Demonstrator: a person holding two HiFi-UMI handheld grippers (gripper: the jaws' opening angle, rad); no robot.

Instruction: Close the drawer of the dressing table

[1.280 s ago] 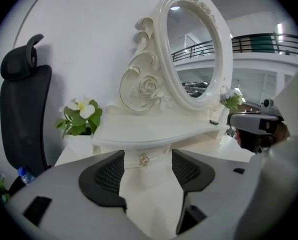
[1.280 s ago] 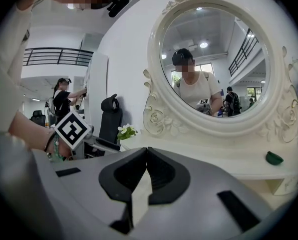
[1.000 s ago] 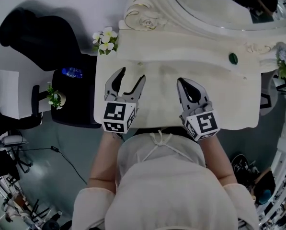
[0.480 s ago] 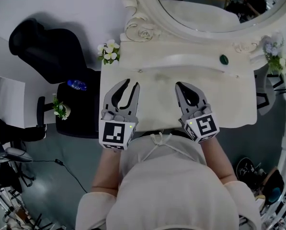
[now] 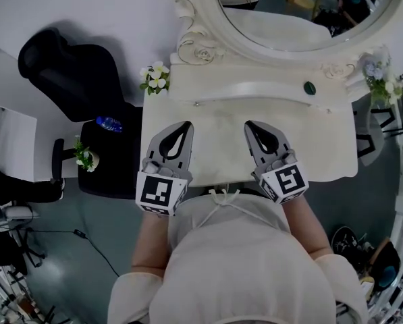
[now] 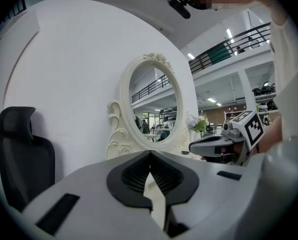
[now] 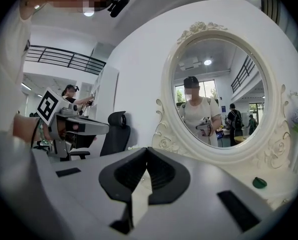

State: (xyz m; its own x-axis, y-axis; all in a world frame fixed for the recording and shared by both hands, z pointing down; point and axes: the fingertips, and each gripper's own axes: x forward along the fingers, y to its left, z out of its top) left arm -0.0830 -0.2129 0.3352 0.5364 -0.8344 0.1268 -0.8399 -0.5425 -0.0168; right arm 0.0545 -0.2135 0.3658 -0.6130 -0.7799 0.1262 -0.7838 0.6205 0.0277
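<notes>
Black and high-backed, an office chair [image 5: 66, 69] stands by the white wall at the far left. A blue plastic bottle [image 5: 108, 123] lies on a dark stand [image 5: 113, 157] just beside the left edge of the cream dressing table's tabletop [image 5: 316, 140]. White artificial flowers [image 5: 155, 77] sit at the tabletop's far left corner.

The grey left gripper [image 5: 185, 124] is held above the near left part of the tabletop, pointing toward the oval mirror in its ornate white frame [image 5: 289, 19]. Its fingers [image 6: 134, 176] have just been closing and now meet at the tips with nothing between them.

The drawer is out of sight below the tabletop's near edge, where the person's torso stands close, so whether it is fully in cannot be told.

The grey right gripper [image 5: 249, 124] is held alongside, apart from the left one, its fingers [image 7: 163, 174] also together and empty.

A small dark green oval object [image 5: 310, 87] rests on the raised back ledge, and pale flowers [image 5: 378, 79] stand at the far right corner.
</notes>
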